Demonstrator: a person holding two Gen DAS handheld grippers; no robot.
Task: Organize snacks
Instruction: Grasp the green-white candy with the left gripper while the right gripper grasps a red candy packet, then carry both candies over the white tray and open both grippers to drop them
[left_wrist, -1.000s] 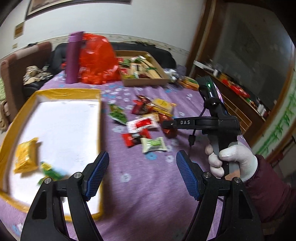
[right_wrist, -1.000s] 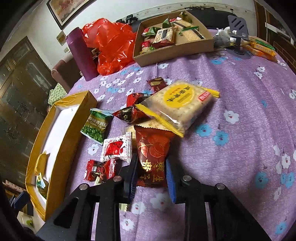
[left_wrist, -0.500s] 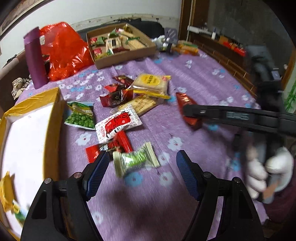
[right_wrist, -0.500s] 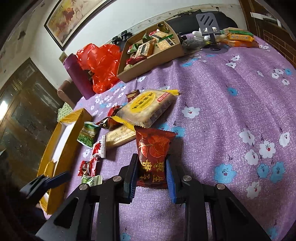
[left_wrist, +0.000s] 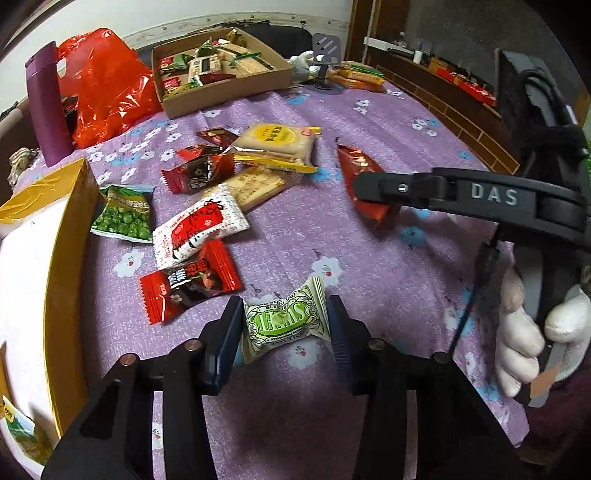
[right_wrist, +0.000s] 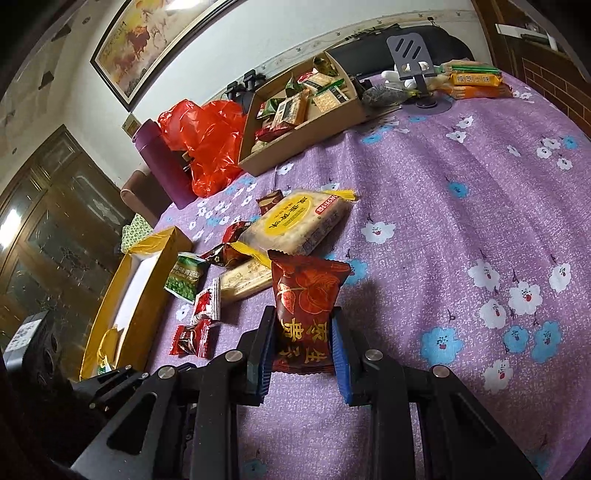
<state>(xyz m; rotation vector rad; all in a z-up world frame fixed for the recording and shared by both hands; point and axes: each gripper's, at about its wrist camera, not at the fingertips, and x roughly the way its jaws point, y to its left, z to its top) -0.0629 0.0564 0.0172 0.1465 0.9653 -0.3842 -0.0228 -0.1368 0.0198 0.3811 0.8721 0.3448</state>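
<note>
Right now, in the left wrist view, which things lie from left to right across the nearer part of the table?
Yellow box → red-and-black candy packet → green-and-white candy, between the left gripper fingers → gloved hand on the right gripper.

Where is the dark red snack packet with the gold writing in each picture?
Left wrist view: the dark red packet is right of centre, pinched in the right hand-held gripper above the purple cloth.
Right wrist view: the same packet is low in the middle, standing between that gripper's blue pads.
Shared landmark: the big yellow biscuit pack.
</note>
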